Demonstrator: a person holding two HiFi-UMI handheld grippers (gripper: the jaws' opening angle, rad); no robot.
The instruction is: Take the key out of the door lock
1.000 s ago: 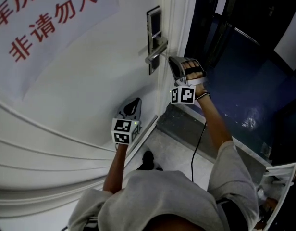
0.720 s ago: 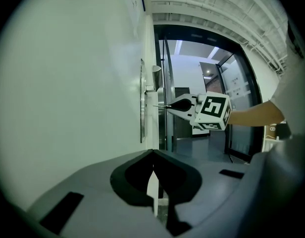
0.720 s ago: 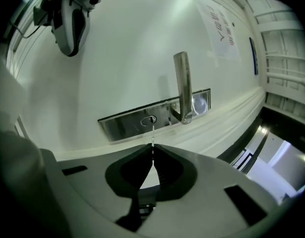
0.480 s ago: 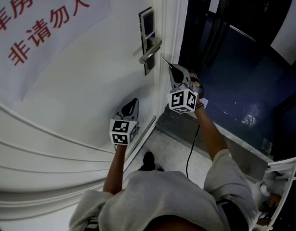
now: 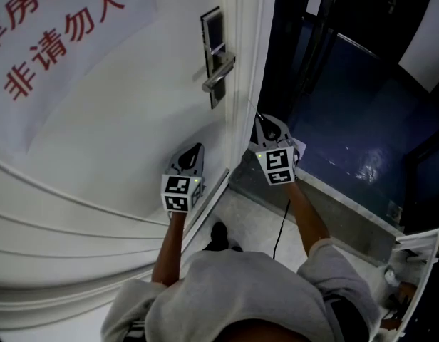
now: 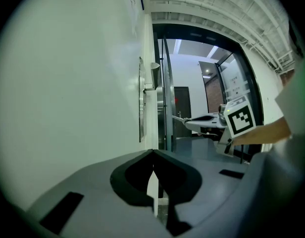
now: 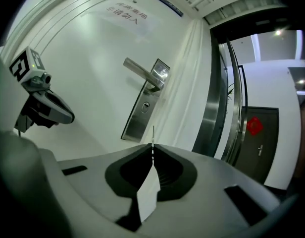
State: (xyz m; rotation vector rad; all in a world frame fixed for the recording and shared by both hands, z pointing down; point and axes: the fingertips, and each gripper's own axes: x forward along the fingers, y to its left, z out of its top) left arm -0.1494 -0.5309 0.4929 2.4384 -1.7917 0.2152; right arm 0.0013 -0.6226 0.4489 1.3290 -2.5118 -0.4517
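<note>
The white door's steel lock plate (image 5: 212, 52) carries a lever handle (image 5: 219, 73); in the right gripper view its keyhole (image 7: 145, 104) is bare. My right gripper (image 5: 261, 120) hangs below and right of the handle, off the door's edge. It is shut on the key (image 7: 153, 133), whose thin blade pokes out past the tips (image 7: 153, 147) toward the lock plate (image 7: 142, 114). My left gripper (image 5: 197, 152) is shut with nothing in it, low beside the door face. In the left gripper view its jaws (image 6: 153, 152) meet, and the right gripper (image 6: 204, 124) with the key (image 6: 178, 117) shows beyond.
A paper sign with red characters (image 5: 55, 48) is stuck on the door at upper left. The door stands ajar; a dark hallway floor (image 5: 348, 120) and metal threshold (image 5: 326, 205) lie to the right. A cable (image 5: 282, 223) trails from the right gripper.
My right gripper has drawn down and away from the handle with the key in its jaws. The left gripper has stayed where it was.
</note>
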